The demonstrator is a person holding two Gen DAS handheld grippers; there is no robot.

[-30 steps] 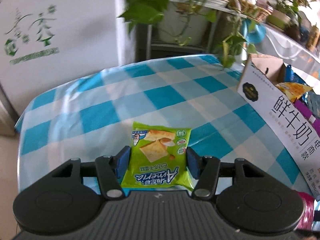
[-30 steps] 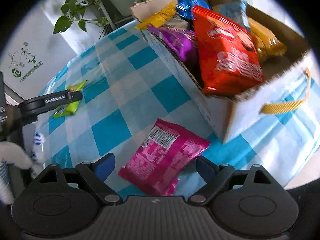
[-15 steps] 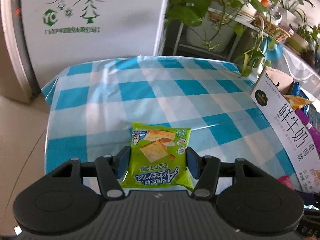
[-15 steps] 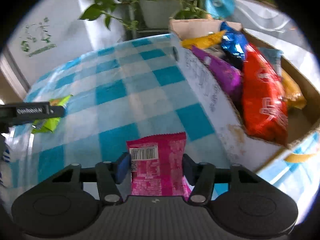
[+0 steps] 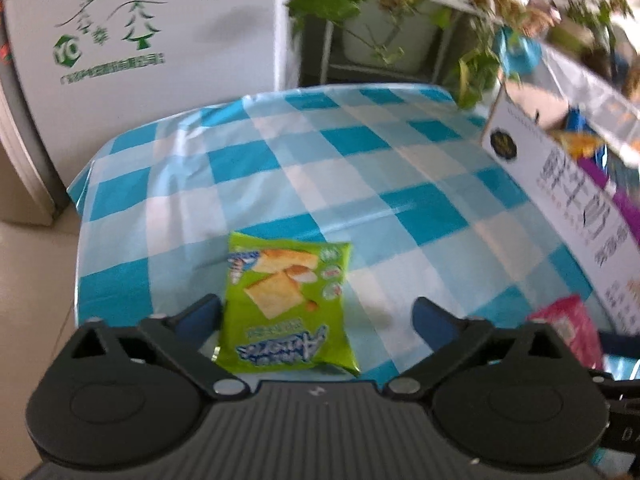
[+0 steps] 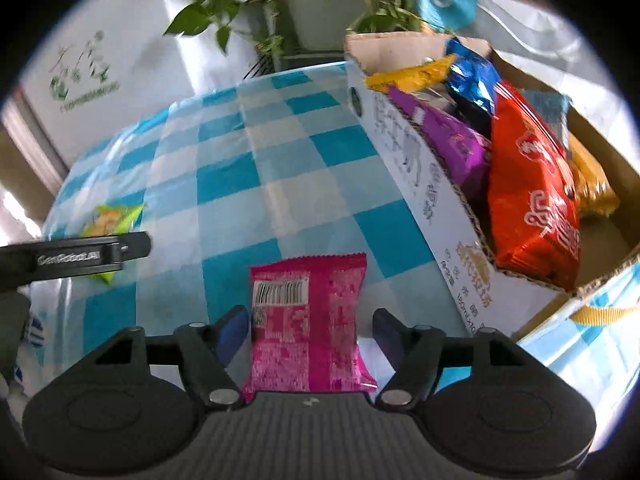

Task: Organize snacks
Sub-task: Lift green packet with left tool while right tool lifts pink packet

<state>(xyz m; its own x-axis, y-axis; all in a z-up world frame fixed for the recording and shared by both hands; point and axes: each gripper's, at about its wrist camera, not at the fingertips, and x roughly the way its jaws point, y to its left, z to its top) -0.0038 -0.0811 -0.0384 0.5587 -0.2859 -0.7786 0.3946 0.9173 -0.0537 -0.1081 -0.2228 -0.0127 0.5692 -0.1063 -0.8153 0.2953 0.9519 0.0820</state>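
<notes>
Tools sit low over the checked worktop (image 5: 360, 168), each pointing forward along it. The left tool (image 5: 316, 316) is spread wide, its left finger touching the green cracker packet (image 5: 286, 304), its right finger well clear. The packet lies flat, long axis running away from the camera, printed name nearest. The right tool (image 6: 308, 330) is parted around the pink snack packet (image 6: 308, 320), which lies lengthwise, barcode end farthest. The cardboard box (image 6: 424, 184) of snacks stands just right.
</notes>
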